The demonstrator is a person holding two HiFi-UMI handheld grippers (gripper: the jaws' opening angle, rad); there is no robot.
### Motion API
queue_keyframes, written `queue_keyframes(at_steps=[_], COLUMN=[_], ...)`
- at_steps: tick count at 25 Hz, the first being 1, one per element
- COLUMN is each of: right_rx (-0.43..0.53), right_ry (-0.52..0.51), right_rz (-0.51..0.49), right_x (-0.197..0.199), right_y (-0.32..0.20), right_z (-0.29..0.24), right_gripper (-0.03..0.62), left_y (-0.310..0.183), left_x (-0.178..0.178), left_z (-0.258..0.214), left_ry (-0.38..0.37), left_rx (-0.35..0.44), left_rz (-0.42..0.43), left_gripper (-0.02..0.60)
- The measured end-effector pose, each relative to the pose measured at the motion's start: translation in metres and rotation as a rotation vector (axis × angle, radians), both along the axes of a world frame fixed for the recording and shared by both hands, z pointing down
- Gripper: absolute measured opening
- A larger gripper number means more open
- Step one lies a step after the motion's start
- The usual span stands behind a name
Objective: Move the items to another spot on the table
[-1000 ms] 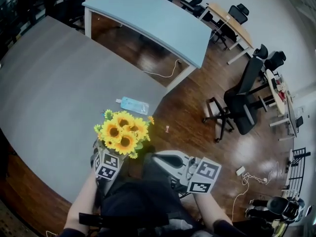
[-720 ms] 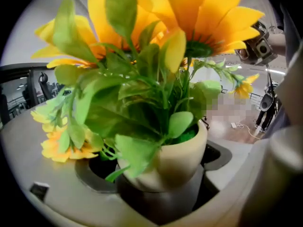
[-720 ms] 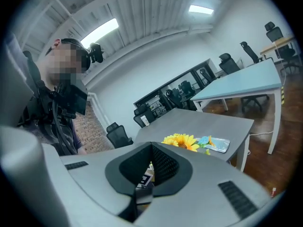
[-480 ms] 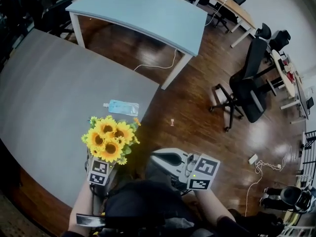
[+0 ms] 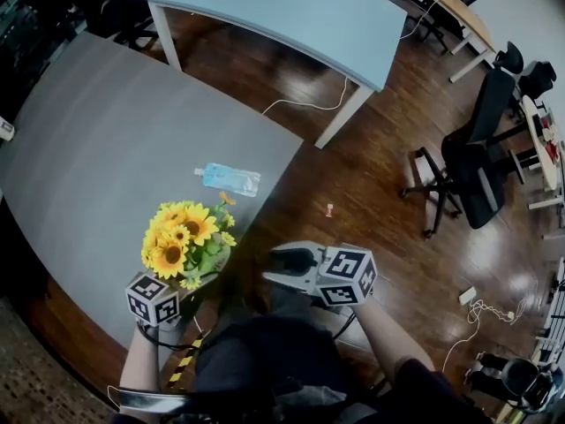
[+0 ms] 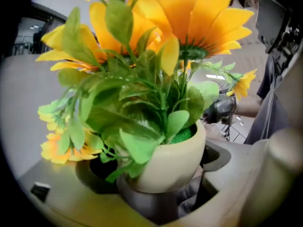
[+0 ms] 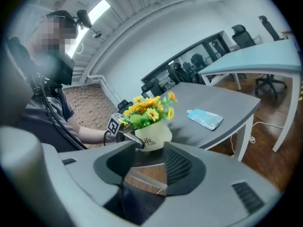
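Note:
A cream pot of yellow sunflowers (image 5: 181,239) is near the front edge of the grey table (image 5: 106,148). My left gripper (image 5: 177,283) is shut on it, with the pot's round body (image 6: 176,161) wedged between the jaws. The right gripper view shows the pot (image 7: 155,135) from the side, its base hidden, so I cannot tell whether it rests on the table. A light blue packet (image 5: 228,178) lies flat near the table's right corner. My right gripper (image 5: 290,261) hovers off the table over the wooden floor. Its jaws are opening, with nothing between them (image 7: 149,162).
A second, pale blue table (image 5: 291,11) stands beyond the grey one, with a white cable (image 5: 305,104) on the floor beneath it. Black office chairs (image 5: 472,162) stand on the wooden floor at right. The person's arm and dark clothes fill the bottom of the head view.
The left gripper has carried the sunflower pot leftward, away from the blue packet. The head camera has swung. The right gripper stays off the table near the person's lap.

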State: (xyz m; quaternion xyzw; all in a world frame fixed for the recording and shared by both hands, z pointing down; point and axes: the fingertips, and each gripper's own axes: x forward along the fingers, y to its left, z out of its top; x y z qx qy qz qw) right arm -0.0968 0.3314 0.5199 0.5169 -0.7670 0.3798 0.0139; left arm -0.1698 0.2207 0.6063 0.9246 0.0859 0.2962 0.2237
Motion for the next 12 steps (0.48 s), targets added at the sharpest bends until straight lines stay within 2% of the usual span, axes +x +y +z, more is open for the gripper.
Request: queue_keyframes(at_steps=[1,2,3,5,9,10,12], right_rx=[-0.013,-0.02,-0.018,0.0,0.042,0.064,0.116], right_ry=[-0.013,-0.034,-0.061,-0.105,-0.115,-0.135,-0.19], right_rz=[-0.038,-0.075,-0.105,-0.142,-0.194,-0.208,-0.236], right_x=[-0.005,-0.01,-0.016,-0.026,-0.032,-0.033,-0.038], right_y=[-0.006,-0.012,-0.018,-0.026,-0.031,-0.034,-0.041], right_z=[0.005,0.008,0.008,0.003,-0.017,-0.027,-0.05], right_gripper=[0.225,0.239,0.3,0.37,0.429,0.462,0.469], left_y=[0.005,0.01,0.016,0.03,0.054,0.055,0.051], left_x=[0.0,-0.001,-0.001,-0.004,-0.01,-0.01,-0.007], left_z=[-0.006,-0.013,-0.021,-0.042,-0.099,-0.112,-0.13], left_ry=[0.011,0.023,0.038,0.082,0.202,0.229,0.267], left_rx=[-0.031,-0.056,-0.073,-0.096,-0.155,-0.17,-0.181], left_rz=[0.007,0.023,0.046,0.103,0.239,0.267,0.306], left_gripper=[0.508,0.508,0.508,0.508,0.508,0.508,0.508])
